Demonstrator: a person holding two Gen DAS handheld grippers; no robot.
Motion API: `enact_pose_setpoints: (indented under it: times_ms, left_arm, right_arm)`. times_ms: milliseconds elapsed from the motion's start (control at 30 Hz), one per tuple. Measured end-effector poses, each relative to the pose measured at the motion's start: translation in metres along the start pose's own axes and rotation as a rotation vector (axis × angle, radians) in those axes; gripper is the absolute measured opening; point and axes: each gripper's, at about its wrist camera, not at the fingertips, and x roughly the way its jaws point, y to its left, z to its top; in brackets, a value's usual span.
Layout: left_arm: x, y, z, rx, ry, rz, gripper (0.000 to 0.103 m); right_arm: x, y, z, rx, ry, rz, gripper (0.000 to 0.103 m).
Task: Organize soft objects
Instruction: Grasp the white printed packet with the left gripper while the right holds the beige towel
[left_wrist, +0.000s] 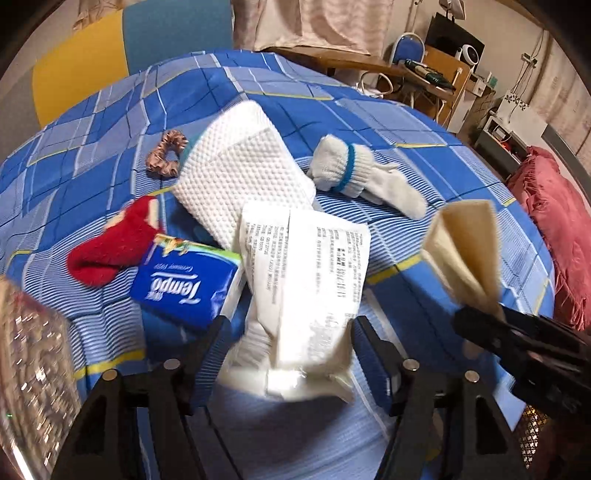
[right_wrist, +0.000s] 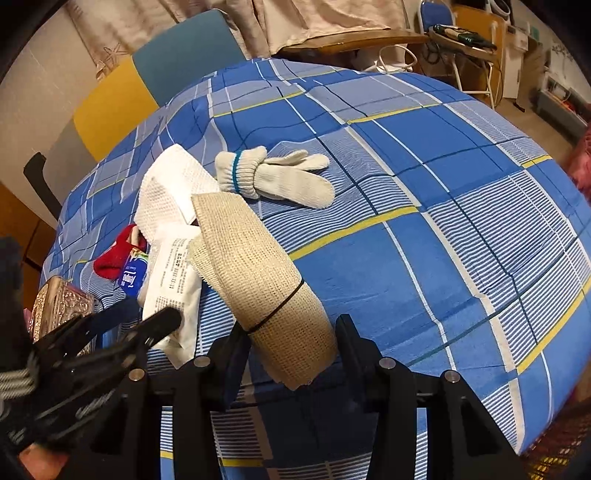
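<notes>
My left gripper (left_wrist: 290, 332) is shut on a white printed tissue pack (left_wrist: 306, 288), held above the bed; it also shows in the right wrist view (right_wrist: 173, 273). My right gripper (right_wrist: 290, 336) is shut on a beige mesh cloth roll (right_wrist: 255, 269) bound by a black band; its end shows in the left wrist view (left_wrist: 465, 247). On the blue plaid bedspread (left_wrist: 406, 122) lie a white dotted towel (left_wrist: 243, 173), white gloves with a blue cuff band (left_wrist: 365, 173), a red sock (left_wrist: 114, 247), a blue Tempo tissue pack (left_wrist: 184, 284) and a brown scrunchie (left_wrist: 166, 153).
A shiny patterned box (left_wrist: 33, 365) sits at the near left, also in the right wrist view (right_wrist: 59, 306). A red blanket (left_wrist: 554, 229) lies past the bed's right edge. Chairs, a desk (left_wrist: 439, 70) and a yellow-teal headboard (left_wrist: 110, 55) stand beyond.
</notes>
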Motion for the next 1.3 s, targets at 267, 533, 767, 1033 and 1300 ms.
enact_pose_setpoints:
  times_ms: [267,533,767,1033,1300]
  left_arm:
    - [0.017,0.001,-0.004,-0.048,0.012,-0.028,0.069]
    - [-0.017,0.006,-0.031,-0.051,-0.050,-0.036,0.061]
    - [-0.065,0.019,-0.070,-0.111,-0.108,-0.125,0.061]
    - [-0.138,0.025,-0.097,-0.082,-0.216,-0.176,0.061]
    - [-0.194,0.064,-0.115,-0.143,-0.285,-0.179,0.061]
  right_arm:
    - [0.000,-0.005,0.003,0.041,0.002,0.021,0.047]
    - [0.002,0.000,0.001,0.013,-0.005,0.032,0.047]
    - [0.004,0.009,-0.002,-0.030,-0.024,0.039,0.047]
    - [0.009,0.020,-0.010,-0.077,-0.013,0.022,0.047]
    - [0.013,0.028,-0.020,-0.138,-0.020,-0.010,0.047]
